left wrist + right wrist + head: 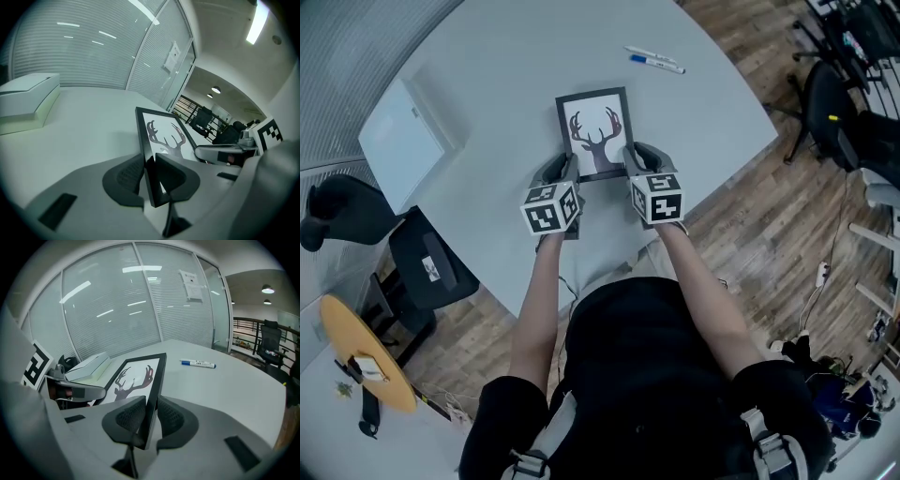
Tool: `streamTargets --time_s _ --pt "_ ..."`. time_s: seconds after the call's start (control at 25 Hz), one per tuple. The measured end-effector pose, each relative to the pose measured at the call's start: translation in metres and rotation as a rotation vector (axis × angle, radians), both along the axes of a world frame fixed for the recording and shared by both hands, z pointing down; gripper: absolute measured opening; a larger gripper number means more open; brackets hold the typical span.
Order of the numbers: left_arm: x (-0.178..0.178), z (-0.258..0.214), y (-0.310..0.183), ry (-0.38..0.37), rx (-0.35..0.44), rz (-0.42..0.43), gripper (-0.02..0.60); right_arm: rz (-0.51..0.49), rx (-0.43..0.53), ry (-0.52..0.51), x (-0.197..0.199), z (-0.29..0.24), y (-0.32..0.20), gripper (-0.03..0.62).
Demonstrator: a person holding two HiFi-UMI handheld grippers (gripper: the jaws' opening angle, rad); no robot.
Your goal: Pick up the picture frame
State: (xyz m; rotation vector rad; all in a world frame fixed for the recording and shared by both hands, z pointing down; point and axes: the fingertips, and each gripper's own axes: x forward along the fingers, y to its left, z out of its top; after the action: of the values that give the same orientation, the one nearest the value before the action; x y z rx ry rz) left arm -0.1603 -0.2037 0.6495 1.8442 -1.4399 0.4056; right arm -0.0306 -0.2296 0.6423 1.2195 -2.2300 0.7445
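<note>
The picture frame is black with a white print of a deer's antlered head, over the grey round table. My left gripper is shut on its near left corner, and my right gripper is shut on its near right corner. In the left gripper view the frame stands edge-on between the pads, with the gripper clamped on its black border. The right gripper view shows the frame the same way, its edge pinched in the gripper. The near edge seems raised off the tabletop.
A flat white box lies at the table's left side, also in the gripper views. Two pens lie beyond the frame, one showing as a blue-capped marker. Black office chairs stand around the table.
</note>
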Motion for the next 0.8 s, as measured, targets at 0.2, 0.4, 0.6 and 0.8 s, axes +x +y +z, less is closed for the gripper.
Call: streamTargets --time_s 0.2,0.4,0.6,0.8 --pt "0.003 -0.036 -0.007 -0.011 0.077 -0.011 0.087 -0.003 0.081 -0.017 0.003 -0.036 -0.007 0.093" --pt "0.003 -0.073 -0.016 -0.043 0.154 -0.024 0.087 -0.014 0.152 -0.045 0.003 -0.070 -0.018 0.092" --pt "0.006 -0.116 -0.020 -0.071 0.227 -0.060 0.086 -0.031 0.217 -0.085 0.006 -0.109 -0.026 0.092" --pt "0.014 -0.166 -0.027 -0.106 0.313 -0.093 0.086 -0.070 0.312 -0.120 0.012 -0.157 -0.039 0.091"
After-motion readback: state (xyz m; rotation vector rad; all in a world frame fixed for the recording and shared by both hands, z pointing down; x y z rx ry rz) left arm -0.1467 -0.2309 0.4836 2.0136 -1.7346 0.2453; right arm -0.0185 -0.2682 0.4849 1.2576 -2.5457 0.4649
